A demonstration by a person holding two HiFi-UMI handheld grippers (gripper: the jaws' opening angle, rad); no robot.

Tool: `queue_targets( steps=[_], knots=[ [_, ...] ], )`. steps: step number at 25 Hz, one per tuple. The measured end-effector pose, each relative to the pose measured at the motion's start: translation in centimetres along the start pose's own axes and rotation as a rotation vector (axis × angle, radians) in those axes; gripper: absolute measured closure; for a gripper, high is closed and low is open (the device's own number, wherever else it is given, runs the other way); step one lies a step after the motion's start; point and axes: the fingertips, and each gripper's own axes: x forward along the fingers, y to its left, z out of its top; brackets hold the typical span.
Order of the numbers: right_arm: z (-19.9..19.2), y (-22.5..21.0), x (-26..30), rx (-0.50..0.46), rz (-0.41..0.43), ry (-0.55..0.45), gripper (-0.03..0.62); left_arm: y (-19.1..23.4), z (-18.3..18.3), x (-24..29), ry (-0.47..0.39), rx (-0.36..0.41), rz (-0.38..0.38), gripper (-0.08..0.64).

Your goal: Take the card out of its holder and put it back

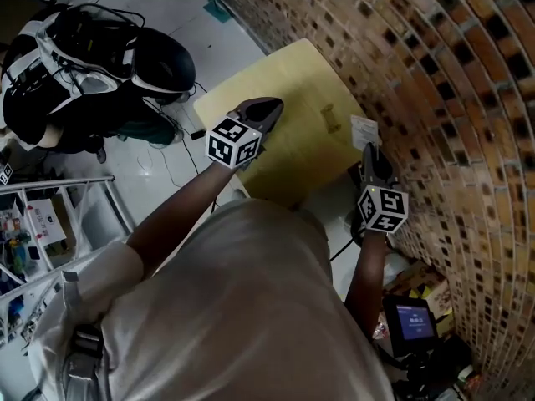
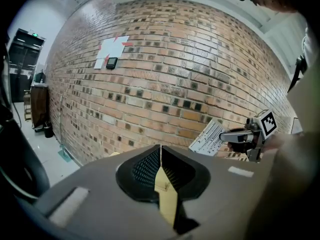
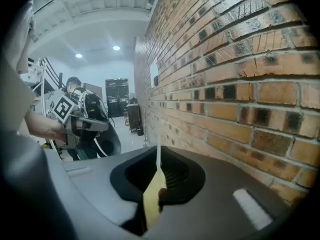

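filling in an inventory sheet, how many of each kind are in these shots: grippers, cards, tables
grippers: 2 (left gripper, right gripper)
card: 1, held in the right gripper
table: 1, yellow
total: 4

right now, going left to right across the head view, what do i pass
black and white gear on the floor → left gripper → card, pinched in the right gripper → brick wall
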Motion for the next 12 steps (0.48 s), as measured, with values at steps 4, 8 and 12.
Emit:
queue_targets(
  steps=[4,8,12],
  knots=[
    [-1.0,0.0,-0.4,0.025,-0.031,0.012,0.578,1.0,-0.6,-0.6,0.012,0.007,-0.002,0.547],
    [-0.9,0.2,-0.6,0.036,-0.056,0.006,0.578,1.7,-0.9,-0.7,0.018,0.015,-0.012,0.548],
    [-0.8,0.4,-1.0,0.046,-0.077,0.002,0.578,1.7,-1.1,-0.6,0.024,0.018,-0.029,0.548]
  ],
)
